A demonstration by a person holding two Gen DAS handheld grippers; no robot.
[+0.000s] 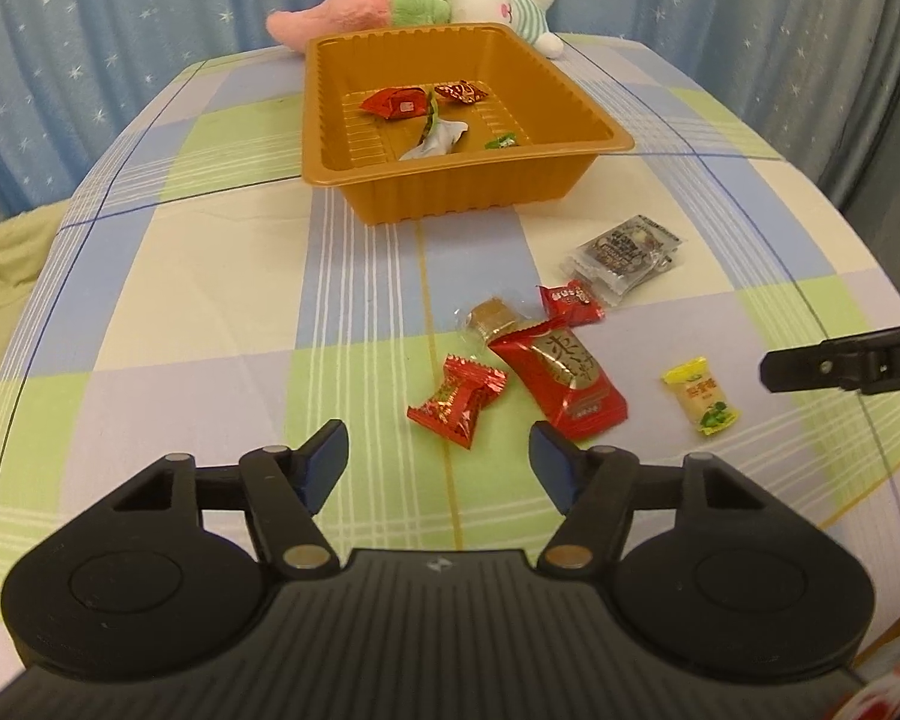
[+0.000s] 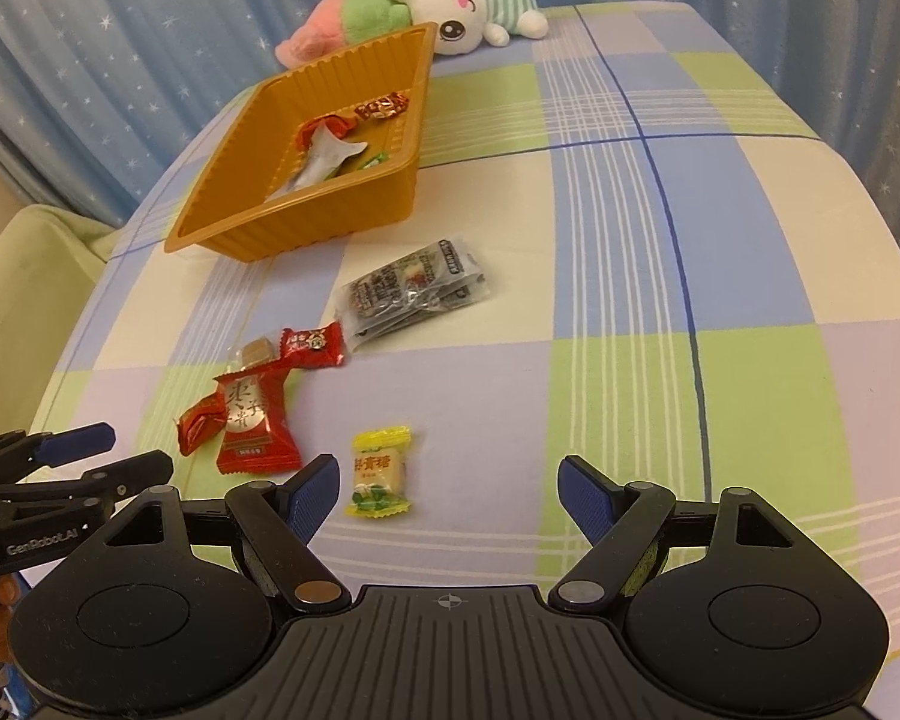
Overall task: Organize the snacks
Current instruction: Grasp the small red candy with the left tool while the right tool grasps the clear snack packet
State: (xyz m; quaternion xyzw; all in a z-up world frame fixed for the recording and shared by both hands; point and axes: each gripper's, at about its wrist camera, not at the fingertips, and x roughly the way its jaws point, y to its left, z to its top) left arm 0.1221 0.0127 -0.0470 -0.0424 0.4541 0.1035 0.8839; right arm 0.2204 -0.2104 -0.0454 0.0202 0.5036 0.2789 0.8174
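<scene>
Left wrist view: the left gripper (image 1: 438,456) hangs open and empty over the twisted red candy (image 1: 457,399); the right gripper (image 2: 448,489), also open, sits beside the yellow candy (image 2: 381,471). 6 snacks lie outside the tray (image 1: 615,135). Overlapping red wrappers risk a double grab.

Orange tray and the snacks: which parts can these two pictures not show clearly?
- Orange tray: right wrist view, its near wall hides part of the floor.
- Clear-wrapped brown candy: the large red packet covers one end.
- Grey packet: print too small to read.
- Right gripper: left wrist view, cut off by the edge.
</scene>
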